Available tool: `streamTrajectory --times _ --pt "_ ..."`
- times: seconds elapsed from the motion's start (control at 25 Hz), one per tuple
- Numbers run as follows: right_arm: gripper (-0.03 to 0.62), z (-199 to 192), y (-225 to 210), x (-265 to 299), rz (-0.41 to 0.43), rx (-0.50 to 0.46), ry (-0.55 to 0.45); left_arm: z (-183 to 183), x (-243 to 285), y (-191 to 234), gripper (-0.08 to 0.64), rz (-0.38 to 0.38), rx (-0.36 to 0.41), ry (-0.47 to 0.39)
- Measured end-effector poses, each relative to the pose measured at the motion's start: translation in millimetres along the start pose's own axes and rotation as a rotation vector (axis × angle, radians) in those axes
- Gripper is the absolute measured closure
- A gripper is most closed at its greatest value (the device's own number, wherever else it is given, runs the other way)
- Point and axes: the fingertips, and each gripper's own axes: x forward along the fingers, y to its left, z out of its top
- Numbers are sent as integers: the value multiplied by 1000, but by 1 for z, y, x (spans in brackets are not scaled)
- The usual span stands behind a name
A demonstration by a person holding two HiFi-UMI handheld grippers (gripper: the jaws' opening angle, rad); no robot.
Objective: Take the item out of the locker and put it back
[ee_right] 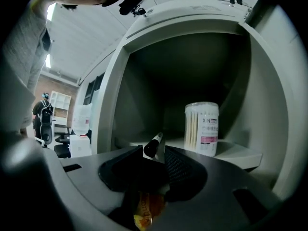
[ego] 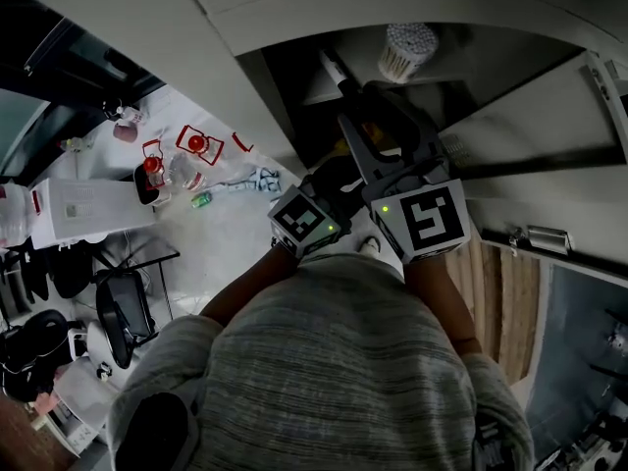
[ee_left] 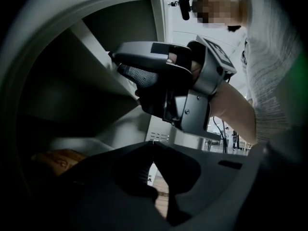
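Observation:
The open grey locker is in front of me. My right gripper is shut on a black marker, whose tip points into the compartment. In the head view the marker sticks out past the right gripper towards the back wall. A clear tub of cotton swabs stands upright on the locker shelf, to the right of the marker and apart from it. My left gripper is shut with nothing in it, low beside the right one. An orange packet lies in the compartment below.
Left of the locker, several red and clear items lie on the light floor, with a white box and a black office chair nearby. The locker's door hangs open at the right.

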Motion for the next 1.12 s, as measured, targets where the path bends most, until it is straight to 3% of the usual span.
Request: streamTrajectory --times 0.36,0.6,1.12 --pt "448 5 3 5 -39 -18 55 2 2 5 552 -39 -23 -20" --pt "504 7 -1 6 -86 -18 83 6 2 5 552 -62 -34 -30" --pt "508 9 -4 4 -68 -50 83 11 3 9 552 -68 -38 -40"
